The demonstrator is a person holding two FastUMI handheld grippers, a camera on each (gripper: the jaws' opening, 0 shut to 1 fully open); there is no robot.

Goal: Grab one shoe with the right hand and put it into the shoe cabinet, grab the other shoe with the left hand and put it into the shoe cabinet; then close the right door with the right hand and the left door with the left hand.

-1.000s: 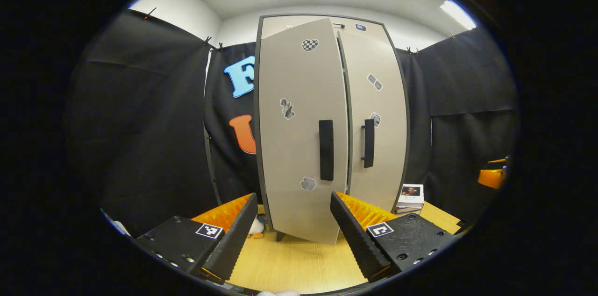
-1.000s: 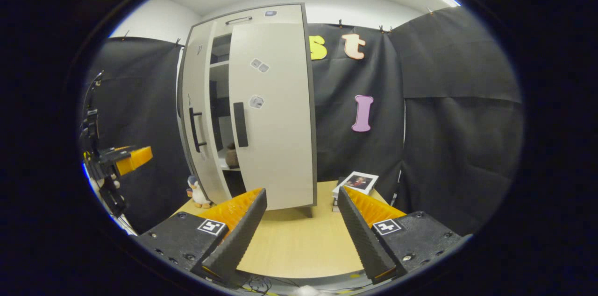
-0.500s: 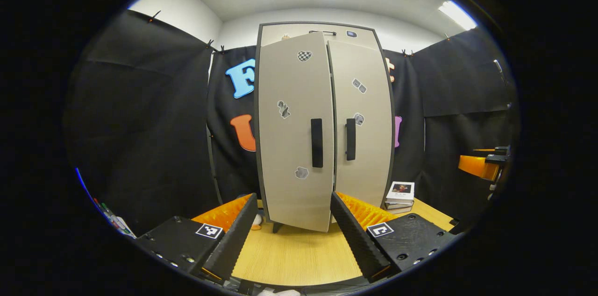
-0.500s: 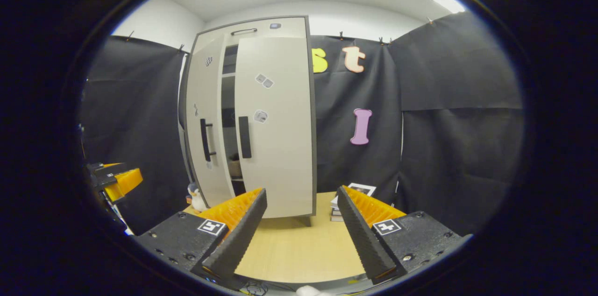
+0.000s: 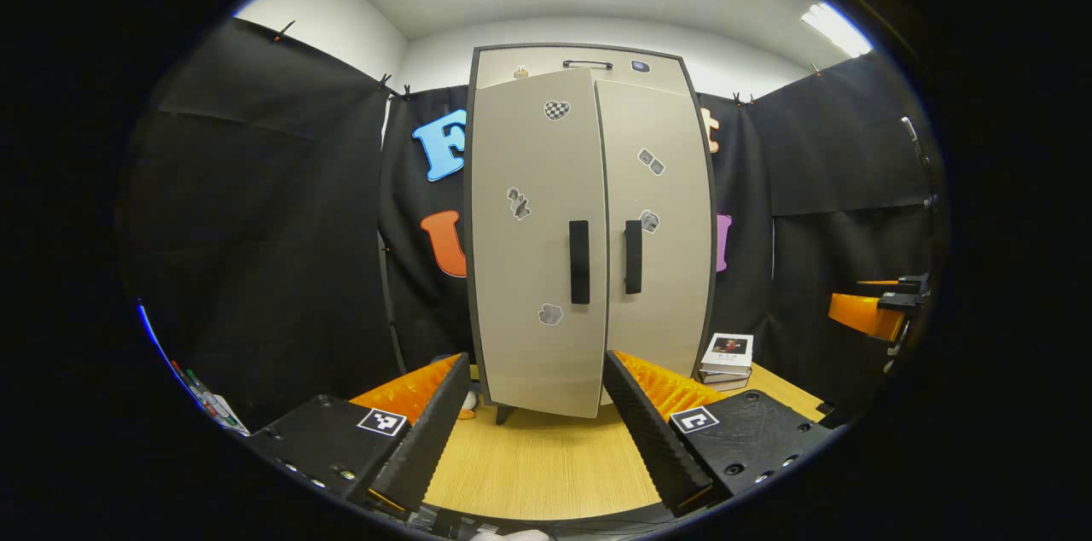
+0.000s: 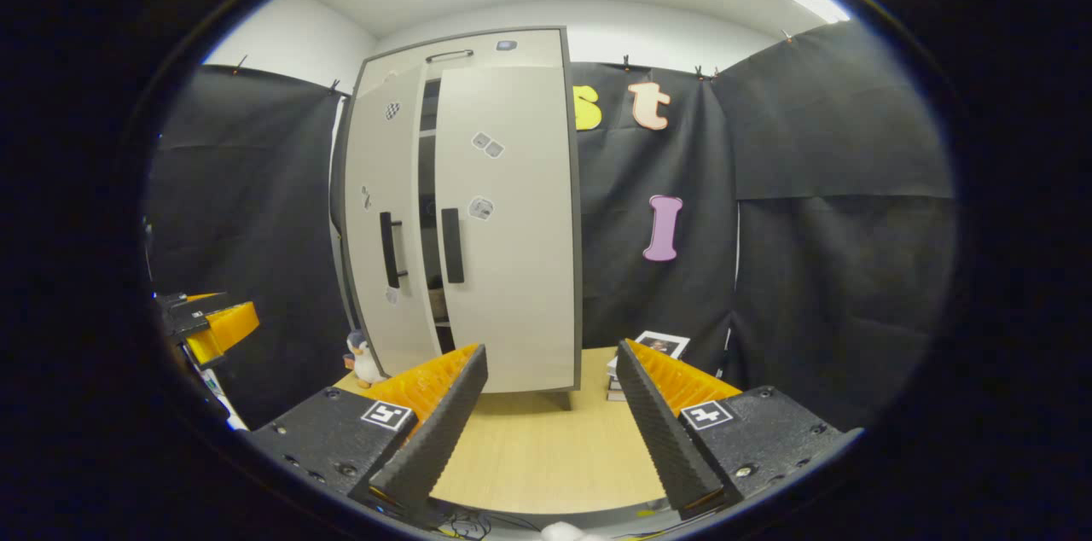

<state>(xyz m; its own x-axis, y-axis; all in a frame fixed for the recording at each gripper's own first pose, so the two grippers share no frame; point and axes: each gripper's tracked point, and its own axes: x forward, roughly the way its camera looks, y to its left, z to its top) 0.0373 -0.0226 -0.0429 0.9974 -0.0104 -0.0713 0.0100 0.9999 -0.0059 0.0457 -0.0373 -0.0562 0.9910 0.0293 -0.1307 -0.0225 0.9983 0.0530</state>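
Left door point(image 6: 380, 225) shows a gap. Both tongs spread, empty. Push left tongs point(image 5: 537, 430) flat beside handle point(image 5: 579, 262), till flush.

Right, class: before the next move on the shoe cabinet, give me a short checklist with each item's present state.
1. Right door shut: ok, it sits flush in the right gripper view.
2. Left door shut: not ok, a dark gap remains beside it.
3. Left gripper free to push: ok, open and holding nothing.
4. Right gripper clear of the cabinet: ok, open and apart from it.
5. Both shoes inside: cannot tell, the doors hide the shelves.
6. Books and penguin toy out of the door's swing: ok.
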